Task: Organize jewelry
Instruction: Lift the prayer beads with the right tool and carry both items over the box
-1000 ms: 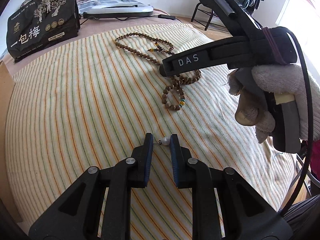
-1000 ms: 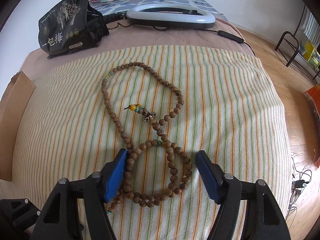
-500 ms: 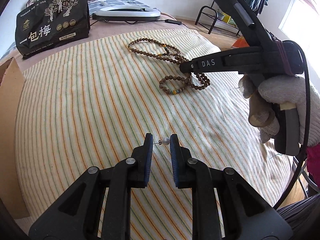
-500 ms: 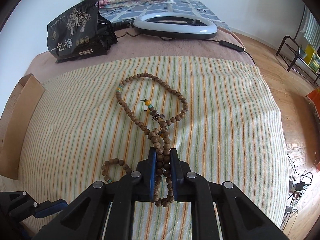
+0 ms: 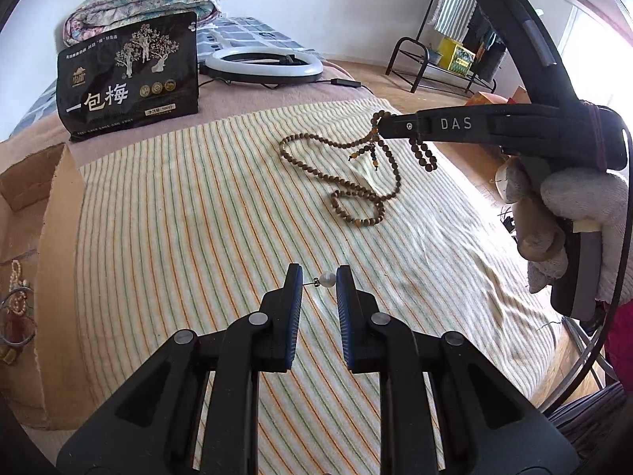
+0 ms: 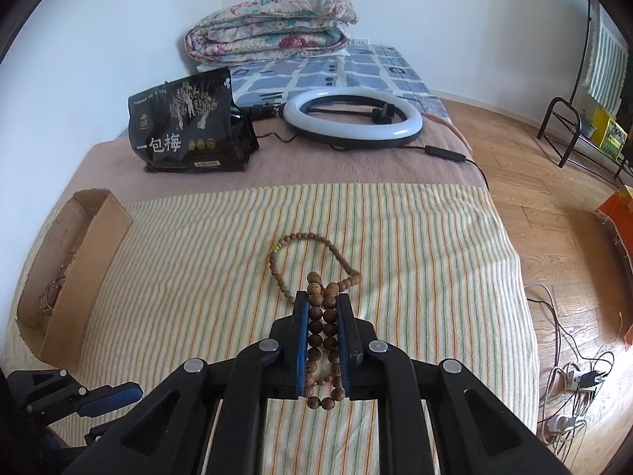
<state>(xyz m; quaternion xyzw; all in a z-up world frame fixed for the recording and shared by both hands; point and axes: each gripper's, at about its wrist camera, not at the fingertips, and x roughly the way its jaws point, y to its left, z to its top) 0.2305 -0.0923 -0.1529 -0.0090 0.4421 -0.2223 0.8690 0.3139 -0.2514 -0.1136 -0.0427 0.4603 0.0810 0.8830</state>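
Note:
My left gripper [image 5: 319,279] is shut on a pearl stud earring [image 5: 327,278], the pearl against the right pad and the pin against the left, above the striped cloth [image 5: 190,213]. My right gripper [image 6: 322,310] is shut on a doubled strand of the wooden bead necklace [image 6: 316,340]. In the left wrist view a gloved hand [image 5: 573,213] holds that gripper up at the right. Part of the necklace [image 5: 312,170] hangs from it and the rest trails on the cloth, ending by a small bead loop [image 5: 358,209]. An open cardboard box [image 5: 59,237] stands left, with jewelry [image 5: 16,293] inside.
A black snack bag [image 6: 186,126], a ring light [image 6: 352,118] with its cable and a folded quilt [image 6: 273,27] sit behind the cloth. To the right the bed ends over a wooden floor with a metal rack [image 6: 569,130] and cables [image 6: 569,376].
The right gripper's jaws closed on the bead necklace and rose, lifting part of the strand off the cloth. The left gripper, still on the pearl earring, has also risen.

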